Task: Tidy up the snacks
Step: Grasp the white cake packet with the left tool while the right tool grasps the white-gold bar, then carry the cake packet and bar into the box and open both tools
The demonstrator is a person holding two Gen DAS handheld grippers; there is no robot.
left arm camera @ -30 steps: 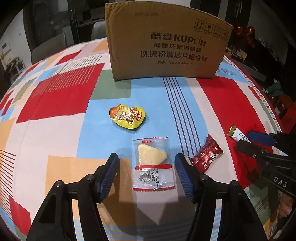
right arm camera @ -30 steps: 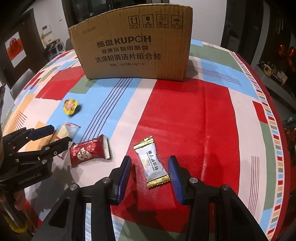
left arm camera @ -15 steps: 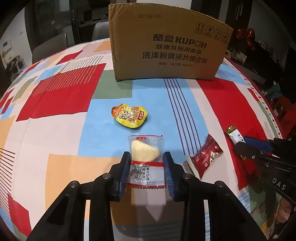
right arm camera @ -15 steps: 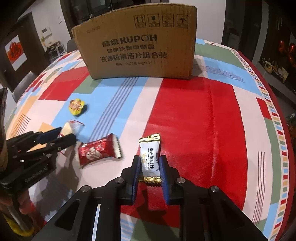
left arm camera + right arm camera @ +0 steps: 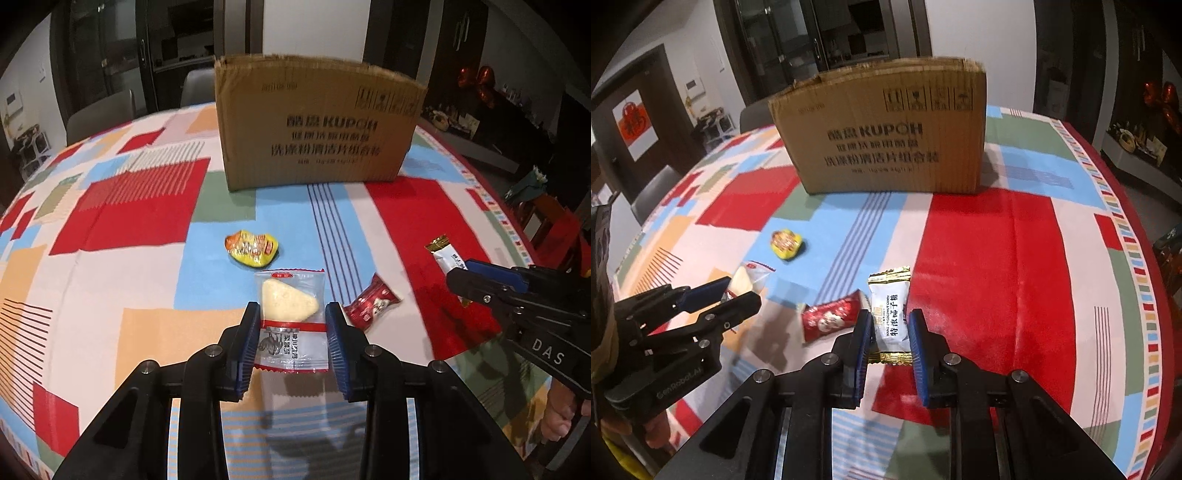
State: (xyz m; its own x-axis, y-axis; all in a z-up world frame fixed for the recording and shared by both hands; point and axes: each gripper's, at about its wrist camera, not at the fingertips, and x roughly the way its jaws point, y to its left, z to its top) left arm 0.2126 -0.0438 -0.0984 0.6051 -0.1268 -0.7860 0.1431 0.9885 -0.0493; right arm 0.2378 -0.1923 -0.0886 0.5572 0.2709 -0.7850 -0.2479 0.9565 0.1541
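My left gripper (image 5: 291,325) is shut on a clear packet with a pale yellow wedge snack (image 5: 290,306) and holds it above the table; it also shows in the right wrist view (image 5: 750,280). My right gripper (image 5: 888,332) is shut on a white and gold coconut candy (image 5: 889,314), which also shows in the left wrist view (image 5: 443,253). A red candy wrapper (image 5: 371,306) (image 5: 831,317) lies on the cloth between the grippers. A yellow snack pouch (image 5: 252,249) (image 5: 786,243) lies farther back. A cardboard box (image 5: 317,125) (image 5: 886,133) stands at the back.
The table wears a patchwork tablecloth (image 5: 110,206) of red, blue, orange and white. Grey chairs (image 5: 99,114) stand behind the table at the left. A dark cabinet with ornaments (image 5: 1137,140) is at the right.
Both grippers have risen with their snacks held, and the box now looks lower and farther. One second ago both were open around the snacks; they closed on them.
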